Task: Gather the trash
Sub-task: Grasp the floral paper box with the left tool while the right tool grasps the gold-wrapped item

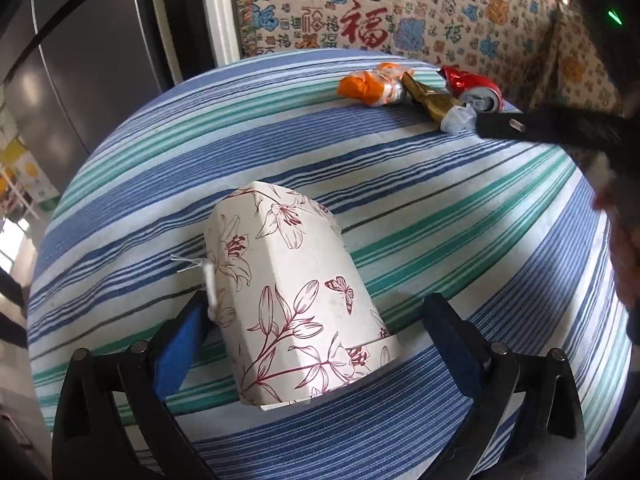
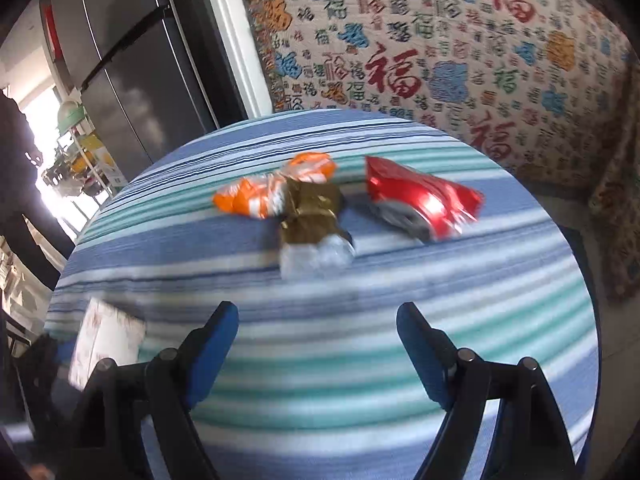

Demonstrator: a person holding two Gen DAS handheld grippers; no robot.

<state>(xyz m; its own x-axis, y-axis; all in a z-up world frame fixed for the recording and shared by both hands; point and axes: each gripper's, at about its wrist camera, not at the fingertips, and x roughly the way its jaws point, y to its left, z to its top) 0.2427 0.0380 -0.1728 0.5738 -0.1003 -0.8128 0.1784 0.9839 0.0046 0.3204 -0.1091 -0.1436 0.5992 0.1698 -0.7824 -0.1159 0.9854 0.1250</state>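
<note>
While the left gripper (image 1: 316,312) brackets a white floral-print paper container (image 1: 296,292) on the striped tablecloth (image 1: 460,220), its fingers stand spread, one touching the container's side. Beyond the container lies the trash: a crumpled orange-and-white wrapper (image 1: 372,84), a gold wrapper (image 1: 428,98) with a clear twisted end beside it, then a crushed red can (image 1: 472,86). The right gripper (image 2: 318,328) hangs over the cloth just short of the gold wrapper, fingers apart and holding nothing; its view is blurred.
</note>
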